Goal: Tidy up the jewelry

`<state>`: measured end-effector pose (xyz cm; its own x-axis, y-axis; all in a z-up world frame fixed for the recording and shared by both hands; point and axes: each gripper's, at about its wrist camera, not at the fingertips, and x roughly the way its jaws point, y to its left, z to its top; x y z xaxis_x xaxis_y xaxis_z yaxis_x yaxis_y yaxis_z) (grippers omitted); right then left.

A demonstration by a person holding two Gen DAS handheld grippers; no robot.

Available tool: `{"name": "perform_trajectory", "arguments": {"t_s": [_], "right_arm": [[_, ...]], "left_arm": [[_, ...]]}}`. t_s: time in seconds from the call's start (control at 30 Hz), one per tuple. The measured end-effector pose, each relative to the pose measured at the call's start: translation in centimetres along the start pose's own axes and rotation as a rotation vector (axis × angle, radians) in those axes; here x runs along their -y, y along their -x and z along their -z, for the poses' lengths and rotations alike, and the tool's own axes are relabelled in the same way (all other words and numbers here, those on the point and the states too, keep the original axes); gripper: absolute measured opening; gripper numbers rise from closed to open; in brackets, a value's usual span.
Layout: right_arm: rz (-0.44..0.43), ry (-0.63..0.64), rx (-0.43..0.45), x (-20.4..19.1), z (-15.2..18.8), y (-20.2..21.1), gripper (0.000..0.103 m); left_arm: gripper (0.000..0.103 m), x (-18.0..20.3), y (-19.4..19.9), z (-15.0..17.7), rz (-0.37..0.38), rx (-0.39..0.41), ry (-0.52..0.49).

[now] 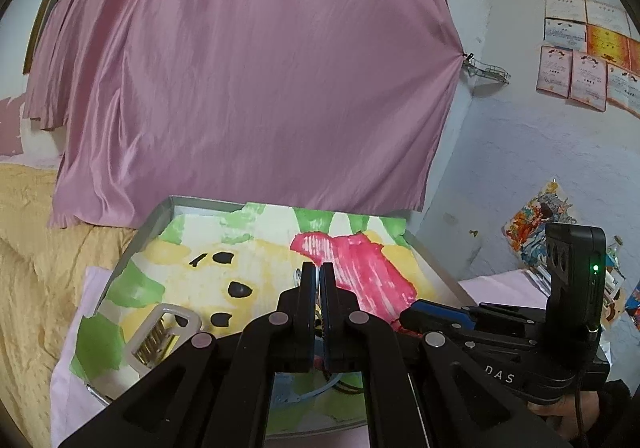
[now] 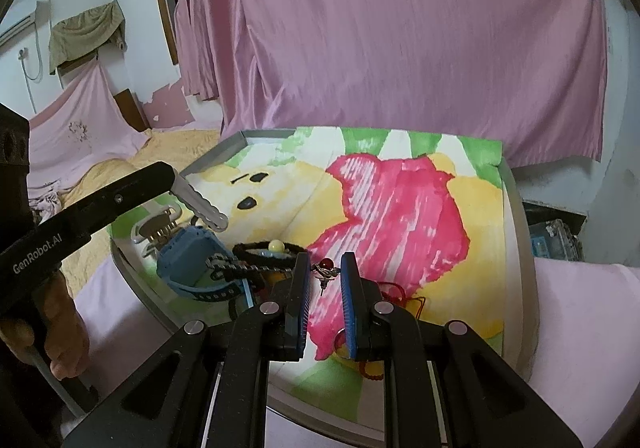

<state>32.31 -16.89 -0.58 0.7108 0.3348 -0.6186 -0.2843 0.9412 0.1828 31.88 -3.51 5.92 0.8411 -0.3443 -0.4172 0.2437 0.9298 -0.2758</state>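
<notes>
**Right tongs open around a small earring; left tongs closed over the tray**

Nearest to the camera, the right tongs (image 2: 325,268) stand open, with a clear gap between the two blue pads. In this gap, near the tips, lies a small earring (image 2: 325,269) with a red bead and a thin metal pin. It seems to rest on the painted cloth (image 2: 400,200) and is not yet gripped. To do this step well, I think the pads should close slowly on the bead, not on the pin, because the pin can turn and slip out. The tips should stay low to the cloth, but not press into it, or the cloth may be pinched too.

The left tongs (image 1: 317,276) are closed or almost closed; something pale shows between the tips, but I cannot tell what it is.

Just left of the earring lie a dark chain (image 2: 236,268), a blue watch (image 2: 188,260) and a black bracelet with a pale bead (image 2: 276,247). These crowd the left side and can catch the pad. A red cord (image 2: 394,290) lies just right. Farther is a white comb-like holder (image 1: 160,332), then the grey tray rim (image 2: 520,232), and behind it a pink curtain (image 2: 400,48).
</notes>
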Motion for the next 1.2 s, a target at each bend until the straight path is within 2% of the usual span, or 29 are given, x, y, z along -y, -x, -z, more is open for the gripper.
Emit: {"name": "perform_trajectory", "arguments": {"t_s": [0.7, 1.07, 1.13, 1.2], "right_arm": [[-0.004, -0.016, -0.040, 0.3, 0.3, -1.0, 0.013], [-0.005, -0.033, -0.059, 0.7, 0.3, -1.6, 0.014], [-0.004, -0.042, -0.066, 0.8, 0.3, -1.8, 0.015], [-0.001, -0.048, -0.070, 1.0, 0.3, -2.0, 0.022]], "left_arm": [[0.003, -0.9, -2.2, 1.0, -0.068, -0.141, 0.011], [0.003, -0.8, -2.4, 1.0, -0.100, -0.152, -0.002], [0.005, -0.8, -2.4, 1.0, -0.106, -0.153, -0.005], [0.009, -0.8, -2.4, 1.0, -0.110, -0.153, -0.006]]}}
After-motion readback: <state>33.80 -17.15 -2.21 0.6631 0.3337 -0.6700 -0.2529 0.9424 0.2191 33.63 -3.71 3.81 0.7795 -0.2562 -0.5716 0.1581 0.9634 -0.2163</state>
